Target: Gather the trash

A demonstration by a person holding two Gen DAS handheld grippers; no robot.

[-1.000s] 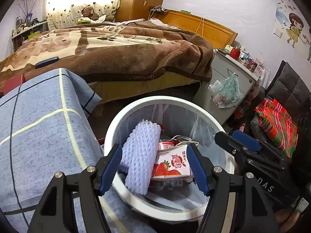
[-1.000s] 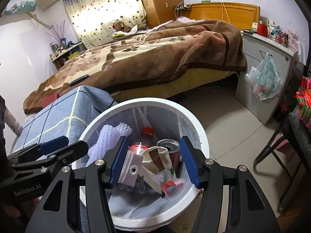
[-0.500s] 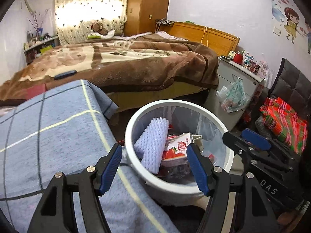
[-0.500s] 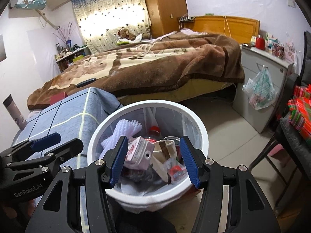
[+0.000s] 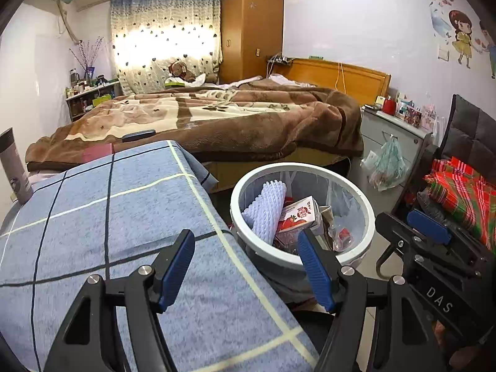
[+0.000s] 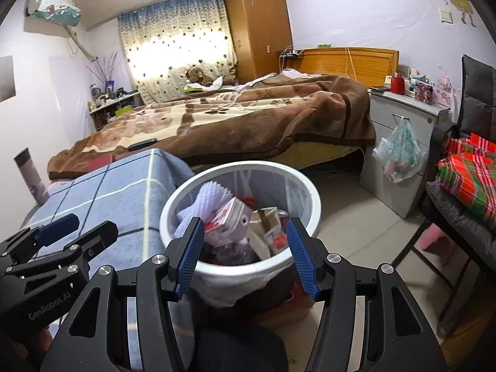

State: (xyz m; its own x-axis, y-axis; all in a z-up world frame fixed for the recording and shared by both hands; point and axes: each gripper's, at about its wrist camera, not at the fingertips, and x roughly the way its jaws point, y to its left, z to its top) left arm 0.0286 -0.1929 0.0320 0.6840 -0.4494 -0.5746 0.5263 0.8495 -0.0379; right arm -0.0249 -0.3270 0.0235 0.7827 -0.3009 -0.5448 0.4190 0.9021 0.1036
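A white round trash bin (image 5: 365,217) (image 6: 310,186) stands on the floor beside the table. In it lie a white foam net sleeve (image 5: 266,210) (image 6: 207,200), a strawberry milk carton (image 5: 297,217) (image 6: 229,214), a paper bag piece (image 6: 263,220) and other trash. My left gripper (image 5: 245,266) is open and empty, above the table's right edge, left of the bin. My right gripper (image 6: 245,254) is open and empty, held near the bin's front rim. Each gripper shows in the other's view.
A table with a blue plaid cloth (image 5: 93,204) fills the left. A grey tumbler (image 5: 15,167) stands at its far left. Behind is a bed with a brown blanket (image 5: 217,117). A grey cabinet with a hanging plastic bag (image 6: 400,152) and a chair with red plaid bags (image 6: 465,170) stand right.
Both grippers have pulled back and up from over the bin. The left one has swung left over the table. Both stay open and empty.
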